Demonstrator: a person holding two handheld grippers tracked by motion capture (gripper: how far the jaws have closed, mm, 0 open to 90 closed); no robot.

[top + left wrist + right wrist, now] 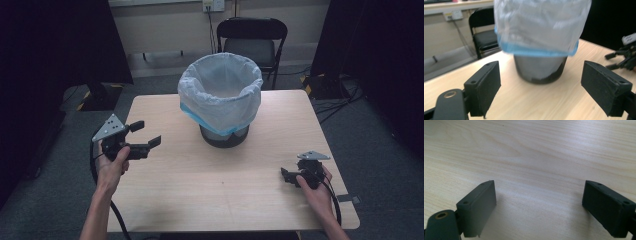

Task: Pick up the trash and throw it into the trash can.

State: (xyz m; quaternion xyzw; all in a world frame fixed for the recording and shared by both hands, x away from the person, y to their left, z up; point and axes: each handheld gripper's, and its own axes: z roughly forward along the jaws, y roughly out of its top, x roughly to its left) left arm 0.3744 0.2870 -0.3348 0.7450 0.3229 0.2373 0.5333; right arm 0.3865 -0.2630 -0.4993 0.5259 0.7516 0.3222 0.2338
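Upper centre of the high view: dark bin (225,135) lined with a white bag (220,92), on the table (200,190). Left gripper (146,134) mid-left — spread wide, empty. Right gripper (286,176) lower right — spread wide over bare wood, empty.

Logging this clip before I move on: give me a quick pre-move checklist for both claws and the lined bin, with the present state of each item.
1. Left claw open with nothing between its jaws: ok.
2. Right claw open with nothing between its jaws, over bare tabletop: ok.
3. Waste bin upright on the table: ok.
4. Plastic liner bag folded over the rim, blue edge hanging outside: ok.
5. Left claw aimed at the bin, apart from it: ok.
6. Bin contents: cannot tell.
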